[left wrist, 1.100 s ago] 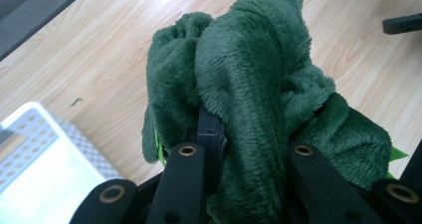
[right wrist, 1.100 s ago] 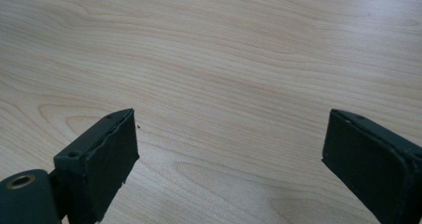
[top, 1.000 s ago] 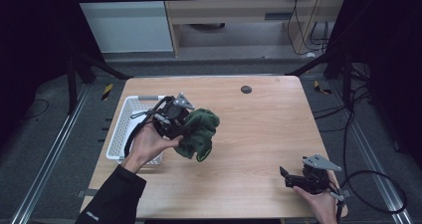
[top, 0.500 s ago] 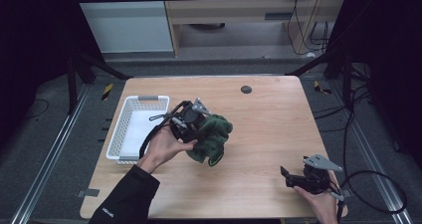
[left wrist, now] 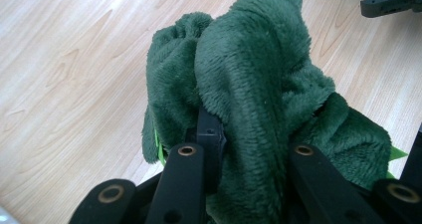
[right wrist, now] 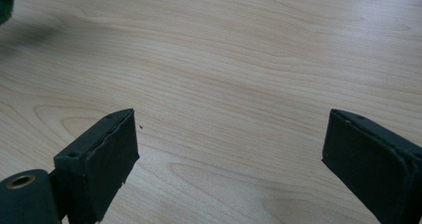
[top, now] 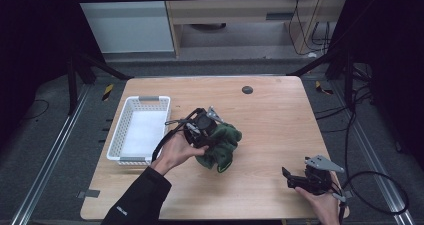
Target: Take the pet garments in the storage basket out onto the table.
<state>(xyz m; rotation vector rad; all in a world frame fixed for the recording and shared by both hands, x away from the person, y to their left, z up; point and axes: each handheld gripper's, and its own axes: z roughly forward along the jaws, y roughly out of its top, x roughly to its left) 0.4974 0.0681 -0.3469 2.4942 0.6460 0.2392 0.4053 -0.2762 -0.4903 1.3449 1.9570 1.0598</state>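
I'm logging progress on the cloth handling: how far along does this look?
Done: the left gripper is shut on the green plush cloth, which bunches around its jaws. In hand: it holds the cloth over the middle of the table, right of the white basket. Left: setting the cloth down wherever it belongs, likely on the table. The right gripper waits open near the front edge.

No readable text anywhere. Small white mark on the person's dark sleeve (top: 121, 209) near the cuff, too small and blurred to read. No labels, numbers or signs legible on anything else.
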